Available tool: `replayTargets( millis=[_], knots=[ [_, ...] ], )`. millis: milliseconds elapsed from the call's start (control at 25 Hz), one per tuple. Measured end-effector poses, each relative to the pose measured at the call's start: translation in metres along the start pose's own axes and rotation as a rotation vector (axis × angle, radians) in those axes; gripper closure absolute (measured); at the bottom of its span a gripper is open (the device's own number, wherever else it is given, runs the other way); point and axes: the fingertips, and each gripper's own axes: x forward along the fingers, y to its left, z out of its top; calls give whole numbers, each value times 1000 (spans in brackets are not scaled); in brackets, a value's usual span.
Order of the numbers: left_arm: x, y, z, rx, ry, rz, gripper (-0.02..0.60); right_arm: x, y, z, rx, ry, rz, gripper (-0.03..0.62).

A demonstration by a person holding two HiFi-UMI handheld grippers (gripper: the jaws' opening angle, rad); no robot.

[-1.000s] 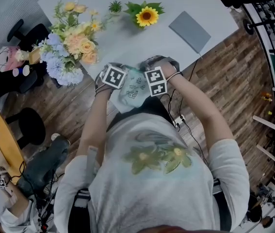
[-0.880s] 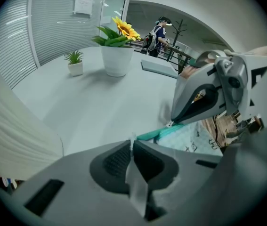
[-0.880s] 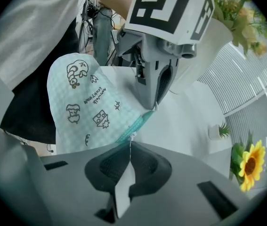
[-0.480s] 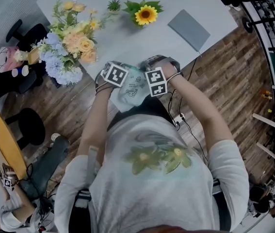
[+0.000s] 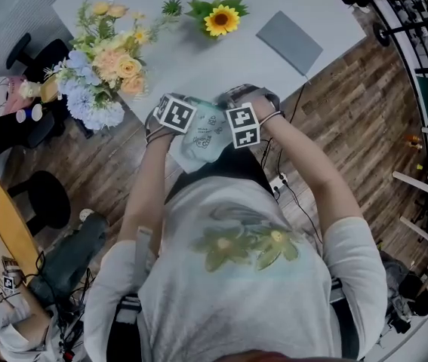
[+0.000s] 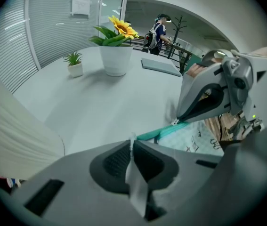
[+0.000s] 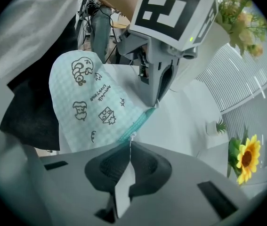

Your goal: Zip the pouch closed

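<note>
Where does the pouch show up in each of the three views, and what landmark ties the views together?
Head view: pouch just above centre, slightly left of the middle.
Left gripper view: pouch lower right of centre, only partly in sight.
Right gripper view: pouch left of centre, printed side showing.
Shared landmark: the potted sunflower.

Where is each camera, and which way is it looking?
Head view: on the person's head, looking steeply down at the table, forearms and shirt.
Left gripper view: on the left gripper, facing across the table to the sunflower; the right gripper shows.
Right gripper view: on the right gripper, facing back at the pouch and the person's shirt.
All three share the pouch.
</note>
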Motion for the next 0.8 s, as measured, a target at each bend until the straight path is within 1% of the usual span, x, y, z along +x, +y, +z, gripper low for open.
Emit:
replayTargets(
  millis=[480,680,800],
  knots=[
    [1,1,-1,5,-1,11,554,-6,3,-2,37,-26,-27,576],
    [1,-1,0,5,-4,28,554,-5,9,-10,23,-11,-10,576],
    [1,0,-1,7,-1,33,554,-7,10,-13,33,-20,-13,576]
  ],
)
